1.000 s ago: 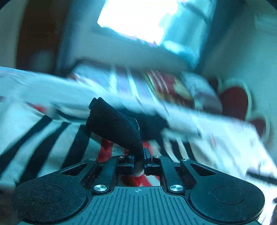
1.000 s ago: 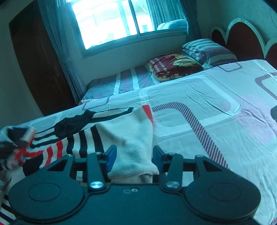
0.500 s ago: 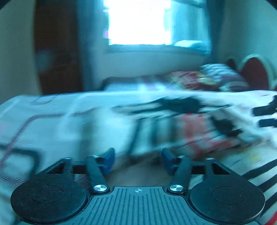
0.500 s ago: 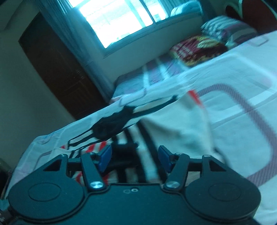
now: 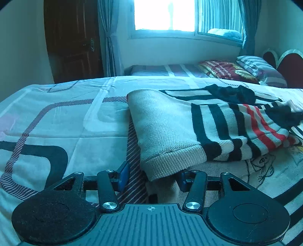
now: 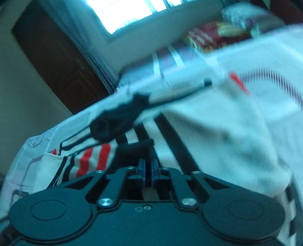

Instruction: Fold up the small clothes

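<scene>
Lying between spread left jaws: sweater point(image 5: 170, 132) hem; right jaws clamped on its black cuff point(image 6: 138, 149).

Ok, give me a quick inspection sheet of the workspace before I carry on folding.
Surface: bed sheet, patterned, lightly creased.
Job's things: striped sweater, partly folded on the bed; its black cuff is pinched.
Clutter: nothing seen.
Grippers: left hand-held gripper open around the sweater's hem corner; right hand-held gripper shut on the cuff.
Cables: nothing seen.
Surroundings: window, dark door, pillows, second mattress.
</scene>
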`<state>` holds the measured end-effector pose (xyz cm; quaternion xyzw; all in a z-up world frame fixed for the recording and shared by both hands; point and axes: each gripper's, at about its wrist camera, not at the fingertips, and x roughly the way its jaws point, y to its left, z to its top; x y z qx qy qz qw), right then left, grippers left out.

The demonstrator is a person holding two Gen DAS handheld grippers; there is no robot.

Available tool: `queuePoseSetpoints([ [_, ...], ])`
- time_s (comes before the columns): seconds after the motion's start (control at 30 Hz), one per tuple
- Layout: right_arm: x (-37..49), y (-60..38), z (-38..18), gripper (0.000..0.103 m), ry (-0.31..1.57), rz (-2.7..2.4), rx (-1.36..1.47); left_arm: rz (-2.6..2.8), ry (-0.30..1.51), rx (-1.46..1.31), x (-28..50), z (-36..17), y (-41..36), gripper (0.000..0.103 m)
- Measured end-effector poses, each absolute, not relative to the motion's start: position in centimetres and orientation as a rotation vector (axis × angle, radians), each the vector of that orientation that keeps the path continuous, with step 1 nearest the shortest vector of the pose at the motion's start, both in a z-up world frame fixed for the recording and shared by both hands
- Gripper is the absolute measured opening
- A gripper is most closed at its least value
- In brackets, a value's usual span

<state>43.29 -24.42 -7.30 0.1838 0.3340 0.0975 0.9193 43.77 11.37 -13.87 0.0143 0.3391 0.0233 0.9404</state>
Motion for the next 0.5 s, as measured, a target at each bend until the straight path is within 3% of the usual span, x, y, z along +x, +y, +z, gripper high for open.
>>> queuePoseSetpoints([
  [0.07,42.1,-25.2,-5.7,0.002,0.618,0.211,0.359,0.043,0.686,-0.001,43.0,-14.0,11.9,0.052],
  [0.17,41.1,-25.7,-5.7,0.001,0.618,0.171,0.283,0.036,0.678,-0.066,42.4,-13.5,12.4,0.038],
  [0.33,41.7,-28.3,-7.4,0.002,0.694,0.148,0.393,0.033,0.694,-0.059,42.3,-14.1,12.3,0.038],
  [0.37,41.4,-28.6,-7.3,0.010,0.683,0.163,0.430,0.028,0.699,-0.063,42.3,-14.0,12.4,0.038],
  [0.4,41.2,-29.0,-7.2,0.029,0.679,0.181,0.479,0.021,0.701,-0.063,42.3,-14.0,12.5,0.038],
  [0.47,41.5,-29.0,-7.4,0.041,0.706,0.220,0.539,0.018,0.700,-0.047,42.2,-13.9,12.4,0.039],
  [0.5,42.0,-28.6,-7.7,0.041,0.737,0.223,0.537,0.018,0.697,-0.032,42.1,-13.8,12.1,0.039],
])
